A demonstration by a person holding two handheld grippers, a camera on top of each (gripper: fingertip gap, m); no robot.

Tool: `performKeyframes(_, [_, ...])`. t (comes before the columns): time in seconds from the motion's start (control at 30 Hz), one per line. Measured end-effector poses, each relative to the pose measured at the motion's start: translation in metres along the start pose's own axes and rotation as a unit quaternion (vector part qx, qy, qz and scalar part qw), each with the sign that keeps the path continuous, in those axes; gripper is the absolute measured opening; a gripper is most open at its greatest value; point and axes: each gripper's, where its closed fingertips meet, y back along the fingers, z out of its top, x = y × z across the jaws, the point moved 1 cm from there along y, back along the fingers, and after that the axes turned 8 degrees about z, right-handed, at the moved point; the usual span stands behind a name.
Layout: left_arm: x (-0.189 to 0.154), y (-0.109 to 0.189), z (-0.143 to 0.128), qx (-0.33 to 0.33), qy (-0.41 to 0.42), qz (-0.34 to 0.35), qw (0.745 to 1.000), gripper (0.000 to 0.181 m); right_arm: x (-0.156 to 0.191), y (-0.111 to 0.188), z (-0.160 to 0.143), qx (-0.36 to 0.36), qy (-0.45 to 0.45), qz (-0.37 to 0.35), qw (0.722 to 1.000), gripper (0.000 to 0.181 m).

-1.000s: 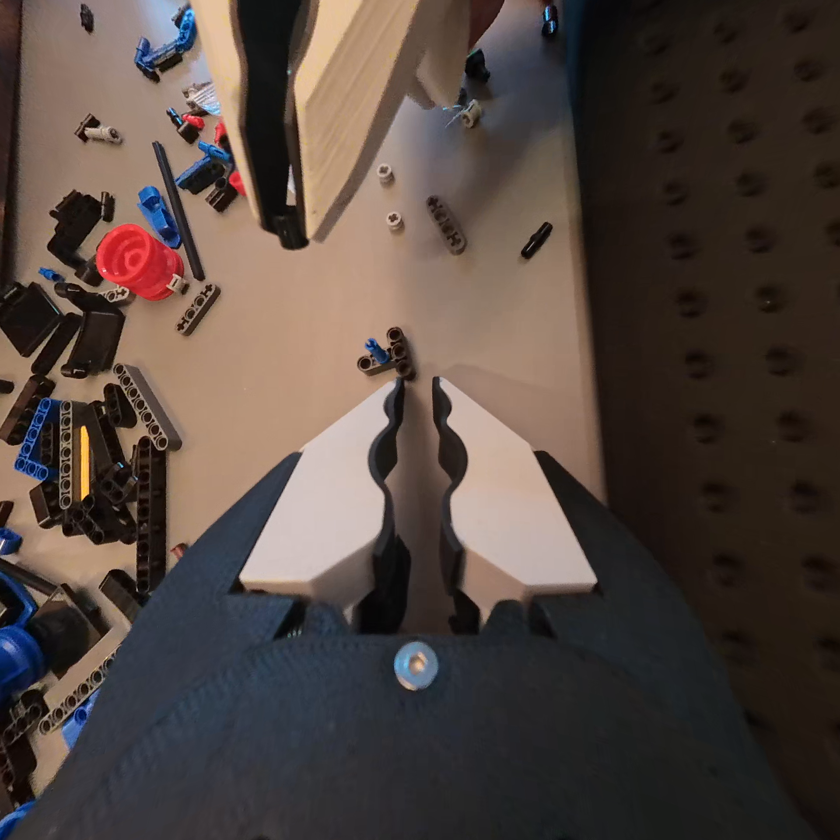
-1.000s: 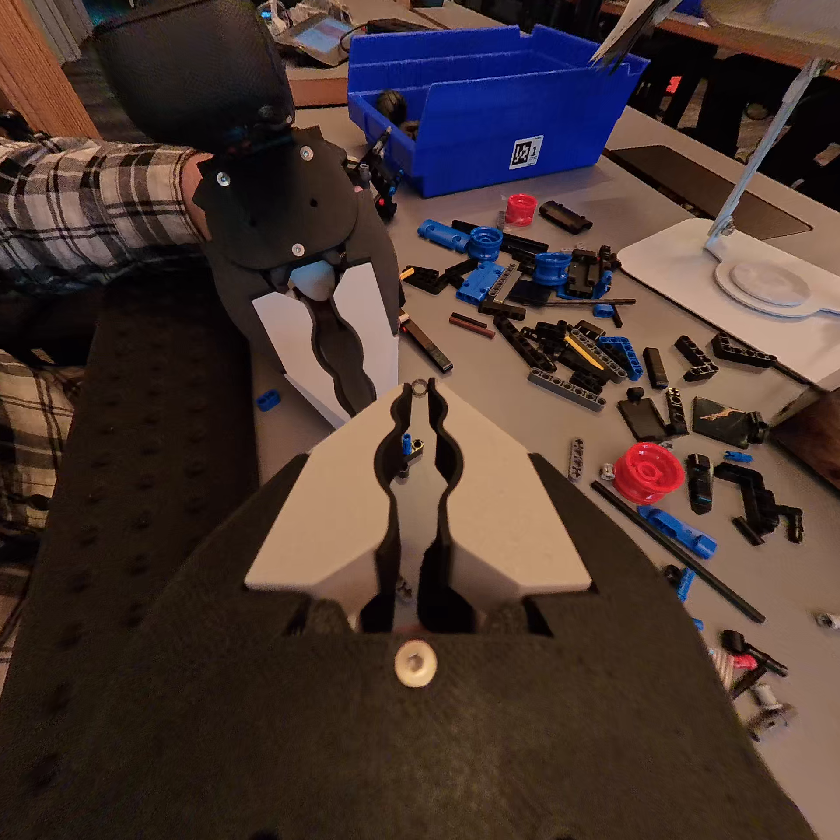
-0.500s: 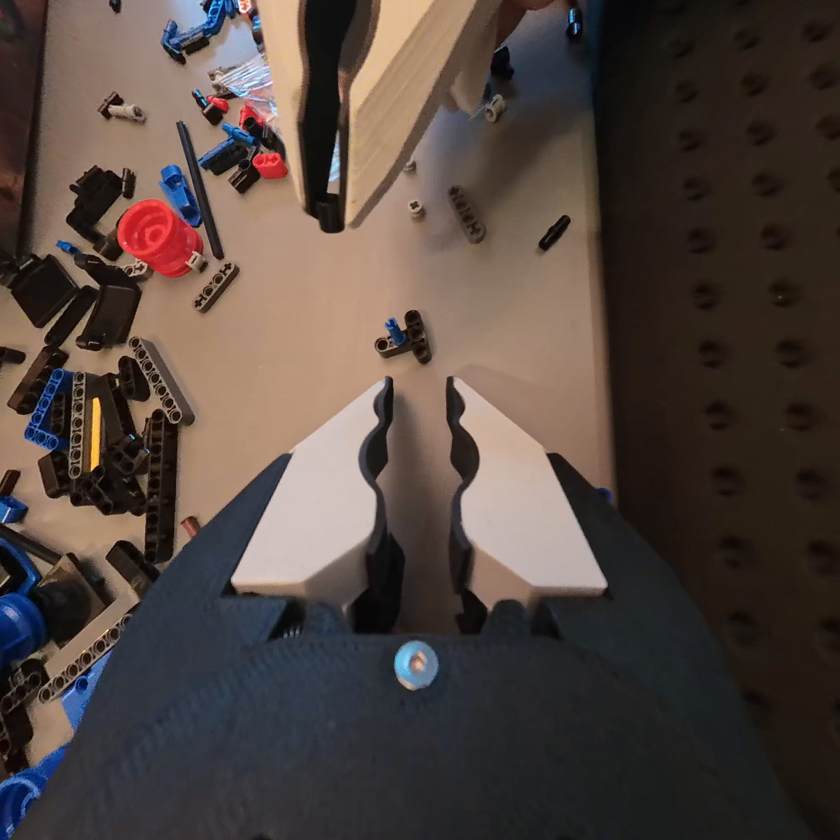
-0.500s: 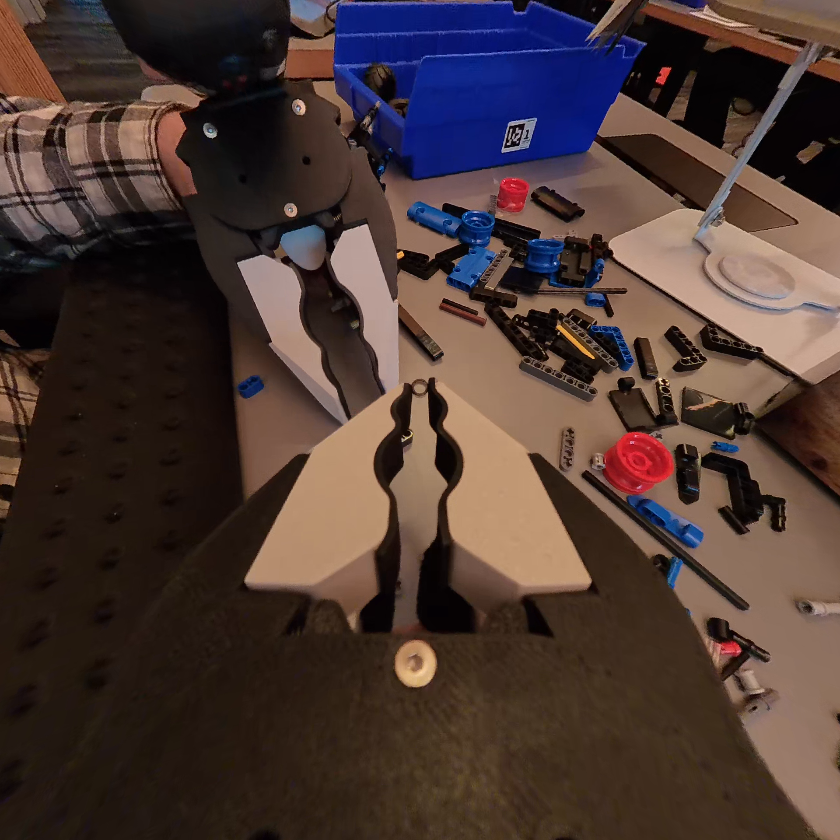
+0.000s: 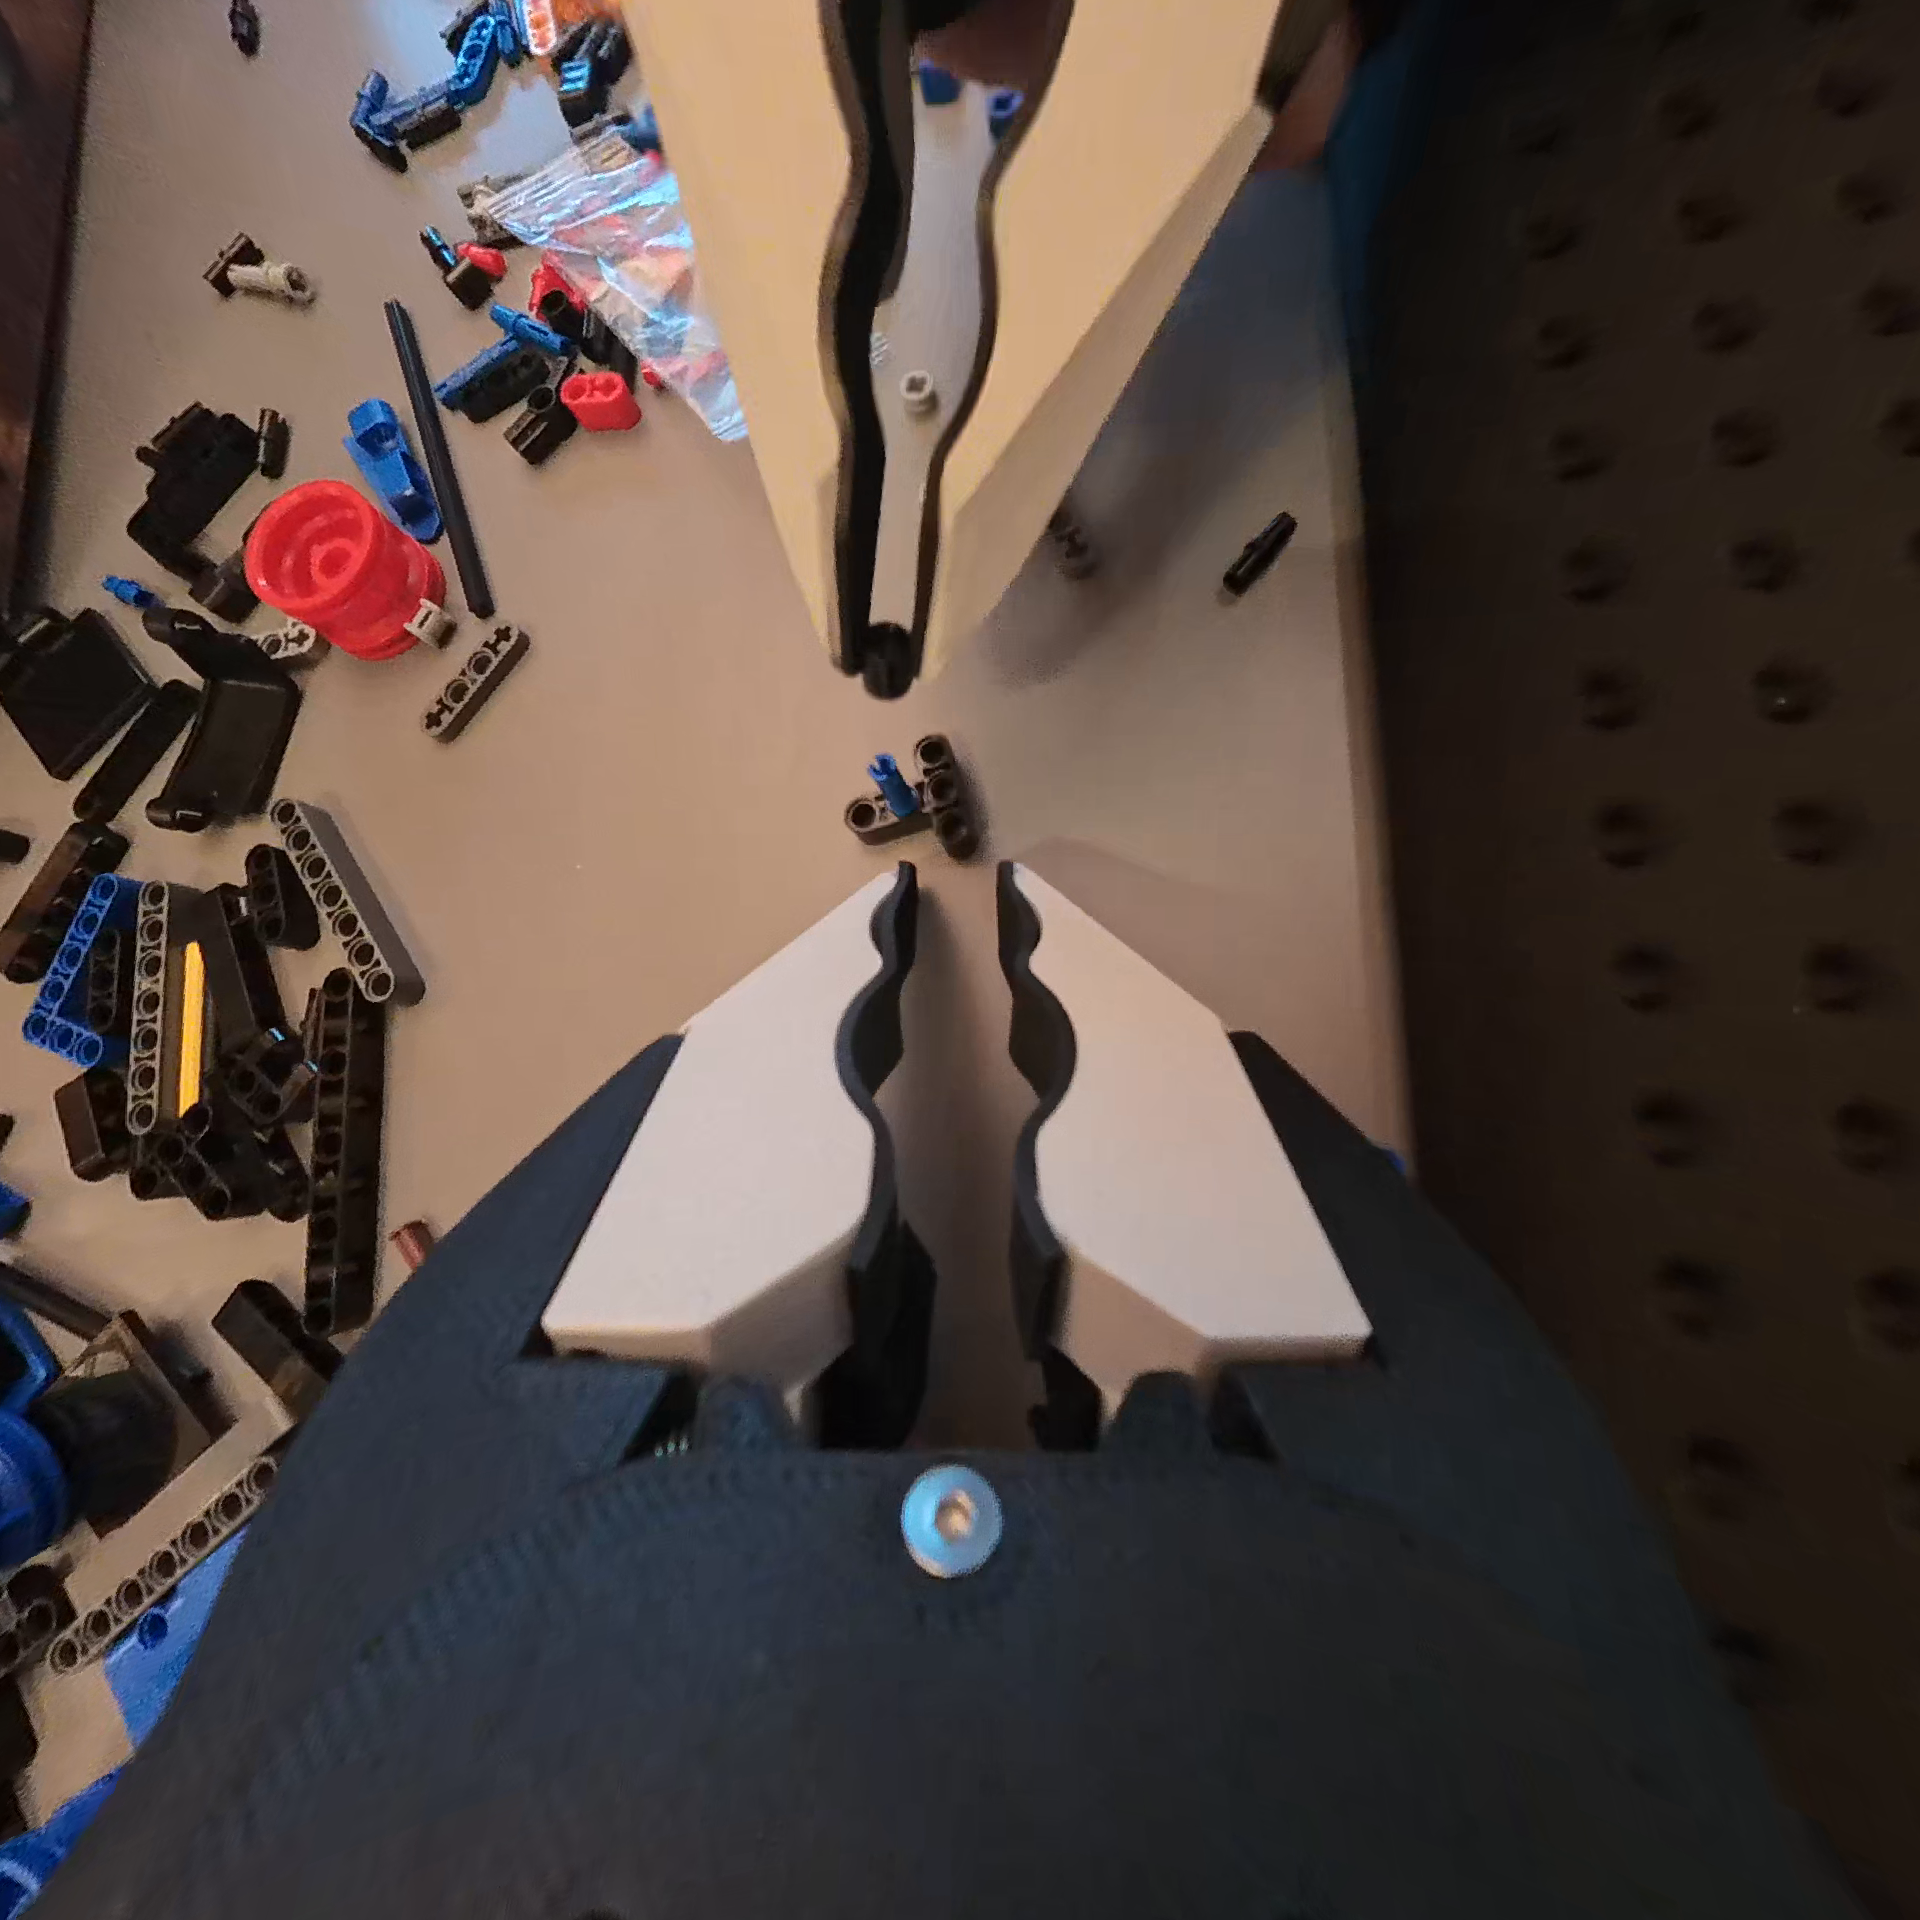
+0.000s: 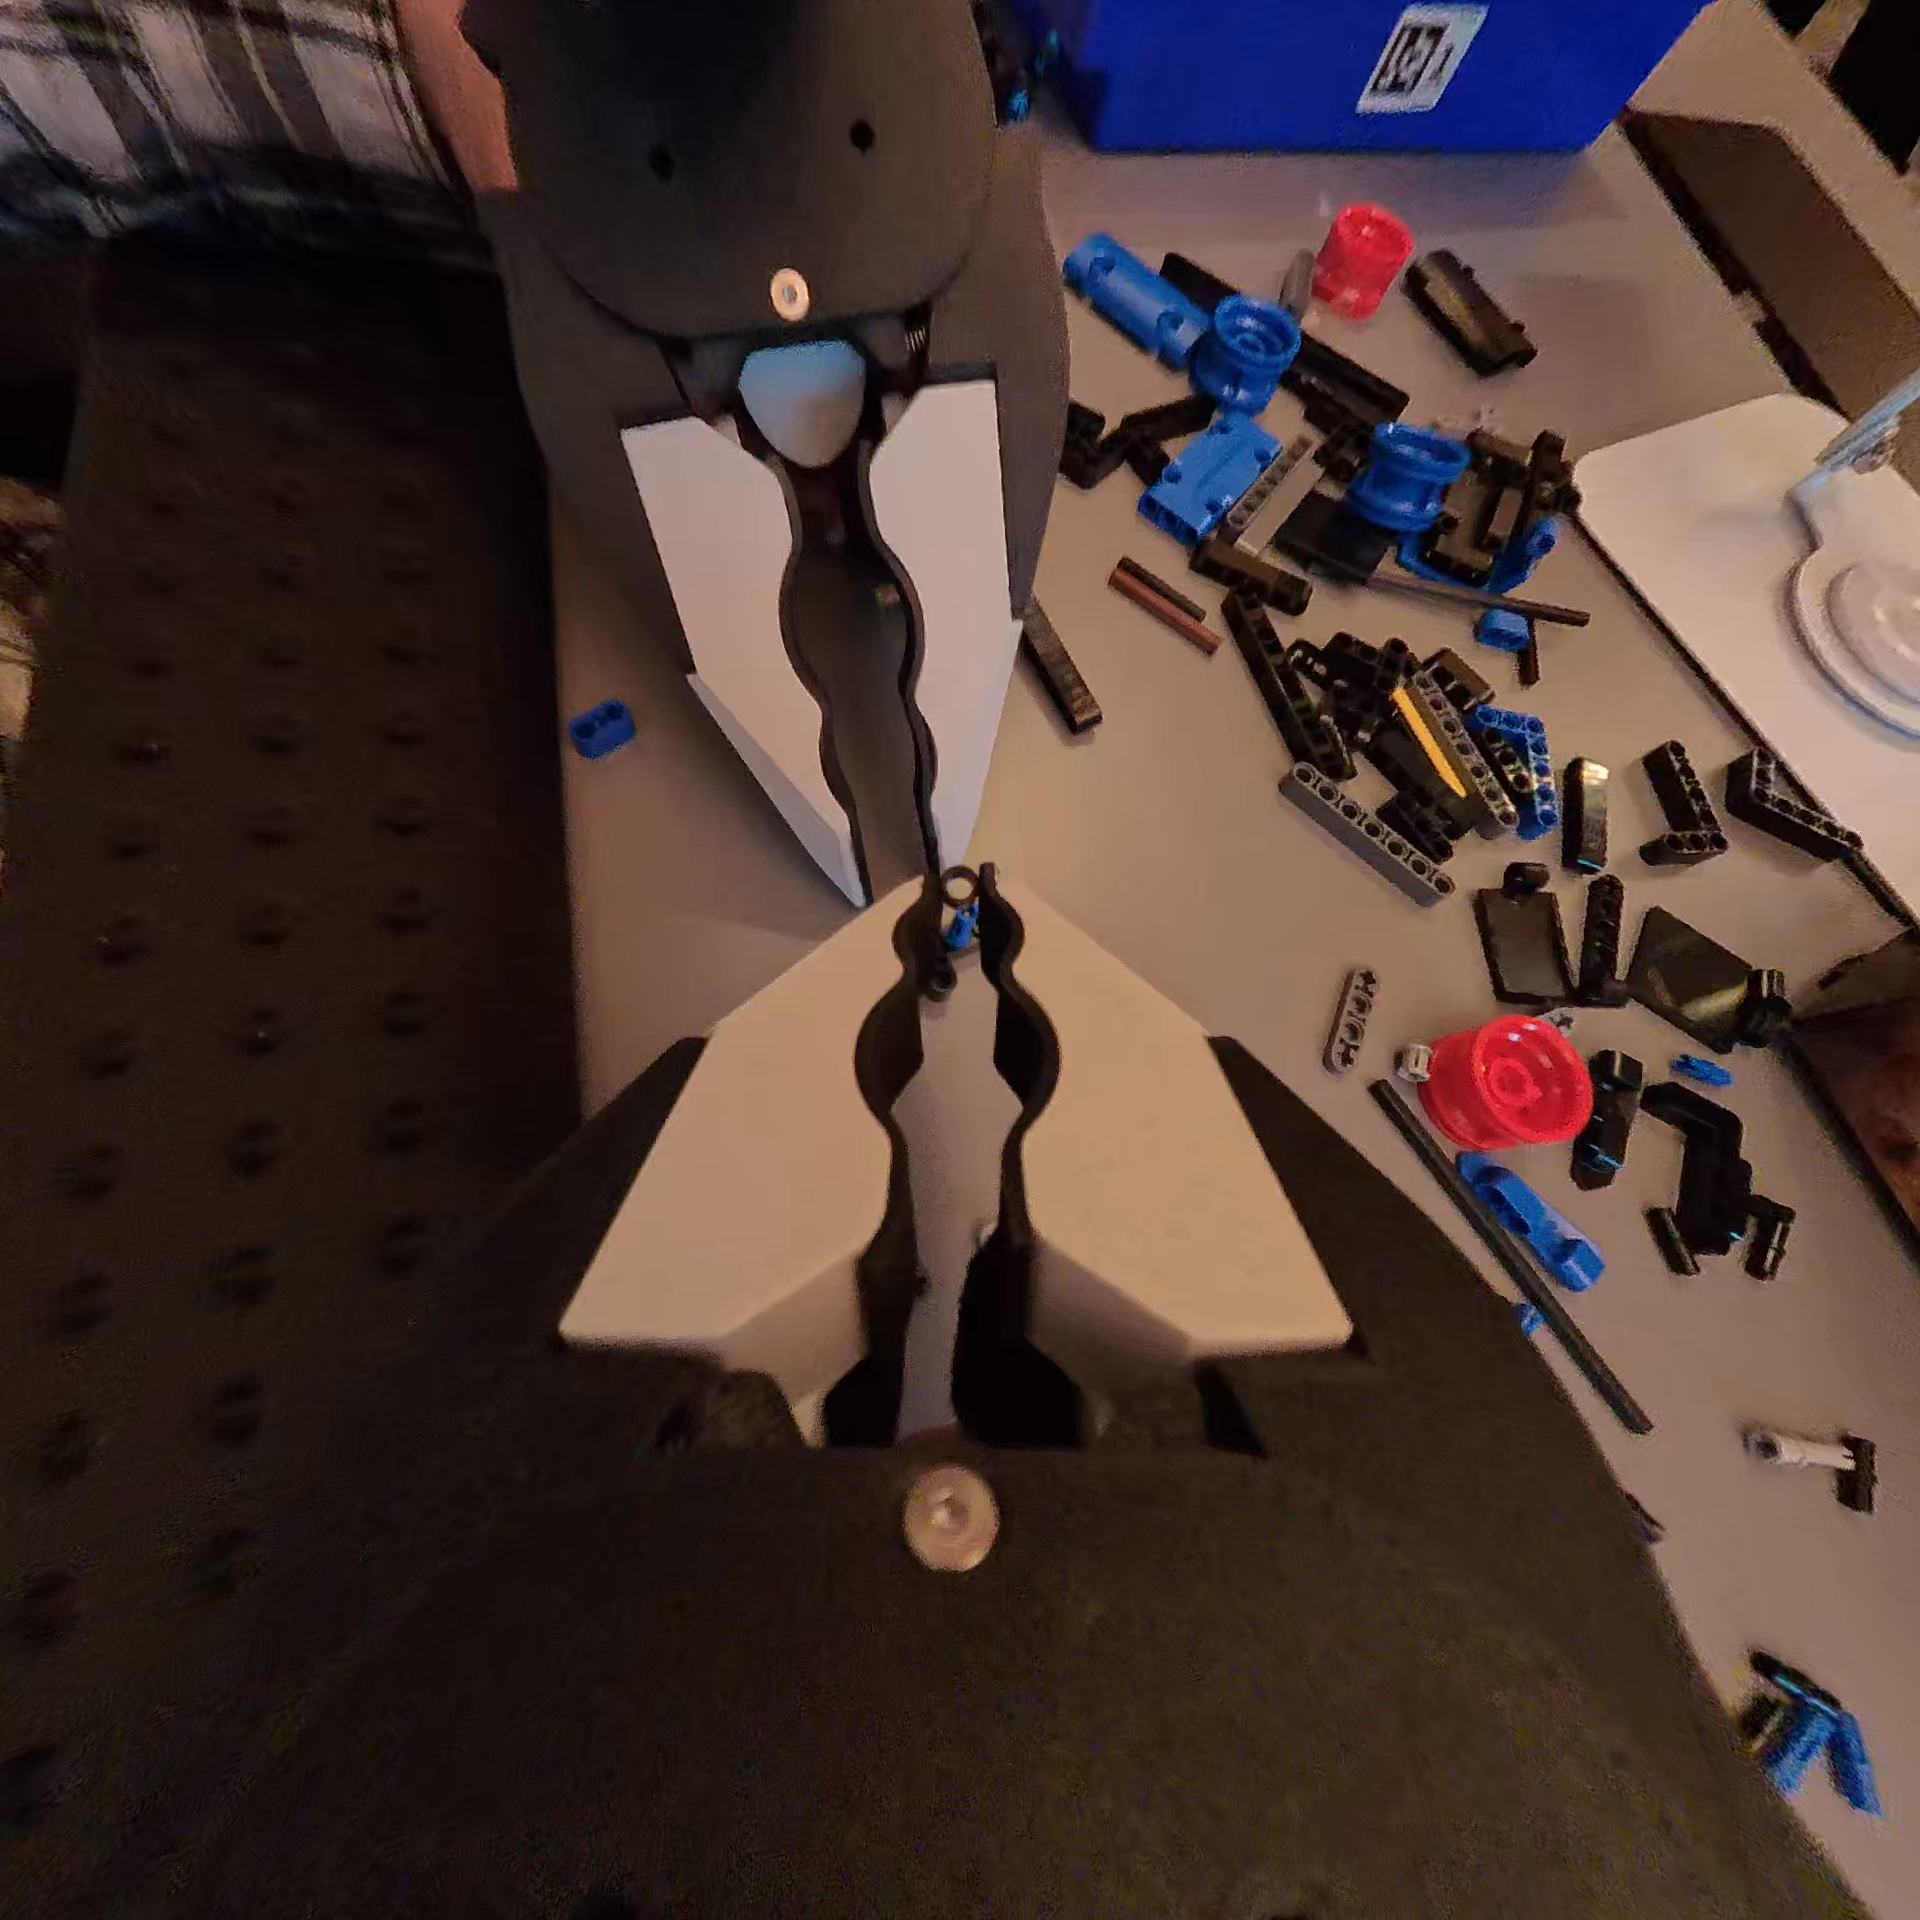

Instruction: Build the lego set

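A small black L-shaped piece with a blue pin (image 5: 914,802) lies on the grey table (image 5: 675,831), just ahead of my left gripper (image 5: 953,873). That gripper is open and empty, its tips a short way from the piece. My right gripper (image 6: 961,885) is shut on a small black pin (image 6: 957,883). In the left wrist view the right gripper (image 5: 883,665) comes in from the top and holds the black pin (image 5: 884,670) just beyond the L-shaped piece. In the right wrist view the piece (image 6: 951,935) shows between the fingers, with the left gripper (image 6: 899,868) facing me.
Loose black, grey and blue beams (image 5: 208,1039) and a red wheel hub (image 5: 338,571) lie to the left. A clear plastic bag (image 5: 623,249) lies farther off. A dark perforated mat (image 5: 1662,935) borders the table edge. A blue bin (image 6: 1351,62) and a white lamp base (image 6: 1766,540) stand beyond. Spacing between my two grippers at the tips: around 5 centimeters. It is some 12 centimeters from my right tips to the red wheel hub (image 5: 338,571). Seen from the right wrist view (image 6: 1488,1059) as well.
The right gripper has moved down and closer, so the black pin is now just beyond the L-shaped piece. My left gripper's fingers have parted a little.
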Motion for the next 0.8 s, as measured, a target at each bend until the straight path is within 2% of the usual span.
performKeyframes(0.37, [-0.002, -0.006, 0.007, -0.008, -0.004, 0.003, 1.0, 0.012, -0.003, -0.016, -0.014, 0.051, 0.007, 0.018, 0.999, 0.005])
performKeyframes(0.8, [-0.001, -0.01, 0.009, -0.009, -0.016, 0.01, 1.0, 0.006, -0.005, -0.017, -0.016, 0.082, -0.002, 0.031, 0.996, 0.005])
